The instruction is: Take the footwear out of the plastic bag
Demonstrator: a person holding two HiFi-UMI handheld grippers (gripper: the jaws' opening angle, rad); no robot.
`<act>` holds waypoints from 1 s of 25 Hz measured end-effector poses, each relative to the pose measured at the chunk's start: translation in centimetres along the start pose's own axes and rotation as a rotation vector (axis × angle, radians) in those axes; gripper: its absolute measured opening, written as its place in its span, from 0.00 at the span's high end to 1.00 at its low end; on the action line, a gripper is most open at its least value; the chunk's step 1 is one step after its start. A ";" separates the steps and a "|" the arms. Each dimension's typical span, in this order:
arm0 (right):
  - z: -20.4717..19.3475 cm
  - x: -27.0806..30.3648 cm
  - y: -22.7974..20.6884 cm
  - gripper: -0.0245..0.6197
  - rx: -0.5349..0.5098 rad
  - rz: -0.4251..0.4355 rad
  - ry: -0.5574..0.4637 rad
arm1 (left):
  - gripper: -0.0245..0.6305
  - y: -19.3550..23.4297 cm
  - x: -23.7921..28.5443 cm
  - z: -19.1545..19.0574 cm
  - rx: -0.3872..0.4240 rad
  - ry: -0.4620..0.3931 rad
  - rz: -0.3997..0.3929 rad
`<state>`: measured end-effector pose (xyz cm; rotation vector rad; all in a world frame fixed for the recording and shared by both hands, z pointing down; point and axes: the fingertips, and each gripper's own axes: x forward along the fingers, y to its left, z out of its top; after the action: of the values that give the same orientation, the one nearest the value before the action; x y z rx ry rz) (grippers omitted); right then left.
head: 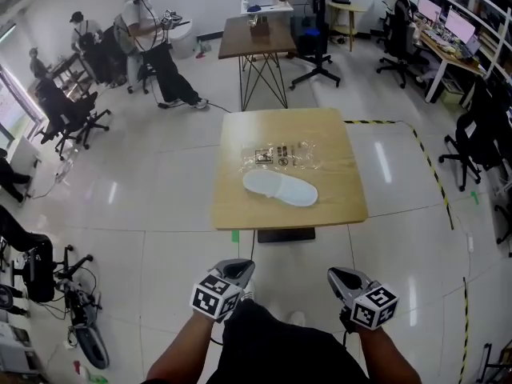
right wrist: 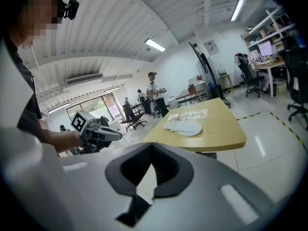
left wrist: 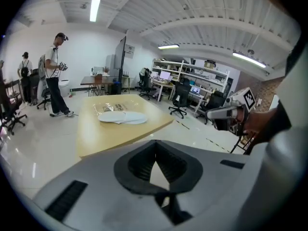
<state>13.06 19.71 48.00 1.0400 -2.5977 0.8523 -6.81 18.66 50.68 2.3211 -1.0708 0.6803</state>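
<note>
We're holding left tongs (head: 239,270) and right tongs (head: 339,278) pressed together, empty, well apart from table (head: 336,202); reaching in unopened is risking shoving slippers (head: 280,189) or bag (head: 280,155) off.

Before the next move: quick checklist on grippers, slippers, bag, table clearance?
1. Left gripper shut, nothing between its jaws: ok.
2. Right gripper shut, nothing between its jaws: ok.
3. White slippers outside the plastic bag, on the table on the bag's near side: ok.
4. Bag fully empty: cannot tell; glare and print hide its inside.
5. Both grippers clear of the table, close to the person's body: ok.
6. Bystander well away from the table: ok.
</note>
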 end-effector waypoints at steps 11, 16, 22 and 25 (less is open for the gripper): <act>0.0 2.8 4.3 0.96 -0.049 -0.065 -0.003 | 0.95 2.6 -4.4 -1.8 0.015 -0.015 -0.008; -0.5 5.0 5.8 0.96 -0.035 -0.086 0.017 | 0.95 4.5 -5.7 -2.4 -0.001 -0.031 -0.018; -0.6 6.2 6.9 0.96 -0.043 -0.101 0.028 | 0.95 6.4 -6.5 -3.0 -0.010 -0.041 -0.023; -0.7 6.4 7.0 0.96 -0.044 -0.105 0.033 | 0.95 6.6 -6.7 -2.9 -0.002 -0.042 -0.022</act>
<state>3.61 20.65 48.06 1.1292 -2.4978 0.7778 -16.52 20.31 50.26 2.3519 -1.0618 0.6241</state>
